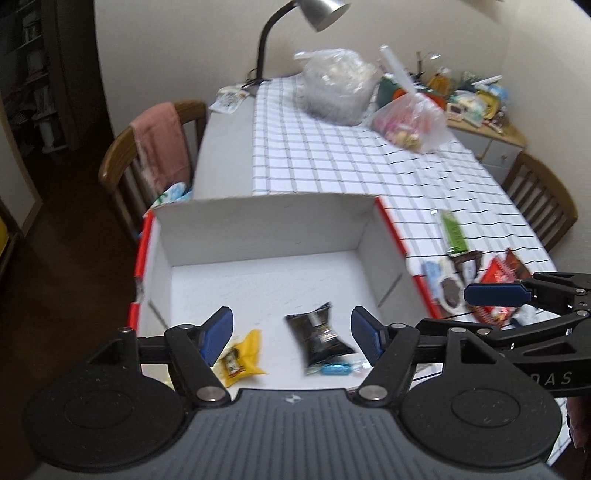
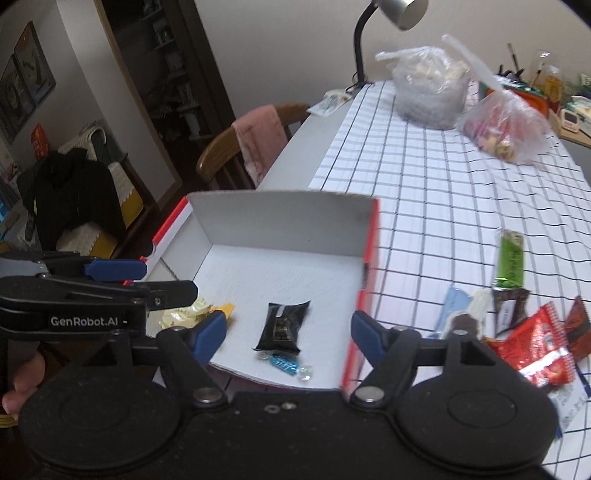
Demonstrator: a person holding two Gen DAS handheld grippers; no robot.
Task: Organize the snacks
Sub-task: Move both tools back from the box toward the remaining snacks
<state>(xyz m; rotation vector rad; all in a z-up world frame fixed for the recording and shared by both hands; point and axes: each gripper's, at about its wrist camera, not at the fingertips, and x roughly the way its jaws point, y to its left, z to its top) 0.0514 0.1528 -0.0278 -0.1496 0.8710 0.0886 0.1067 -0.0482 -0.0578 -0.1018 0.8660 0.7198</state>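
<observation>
1. Left wrist view takes in the whole desk, covered by a white cloth with a dark grid; the right wrist view alone shows a dark doorway, framed pictures and a chair draped in black clothing at its left.
2. A shallow white cardboard box with red outer edges sits at the near end of the desk, its matte inner walls folded upright.
3. Two crinkled clear plastic bags lie at the far end, under a gooseneck lamp.
4. Loose snacks lie on the cloth to the right of the box: a glossy red packet, a brown one and a long green bar. The right wrist view shows them clearly; the left one blurs them.
5. Inside the box lie a black pillow-shaped packet, a yellow wrapper and a small blue twisted sweet.
6. The left gripper hangs over the box, its blue-padded fingers spread apart and empty.
7. The right gripper likewise has its fingers parted, holding nothing, the black packet below them.
</observation>
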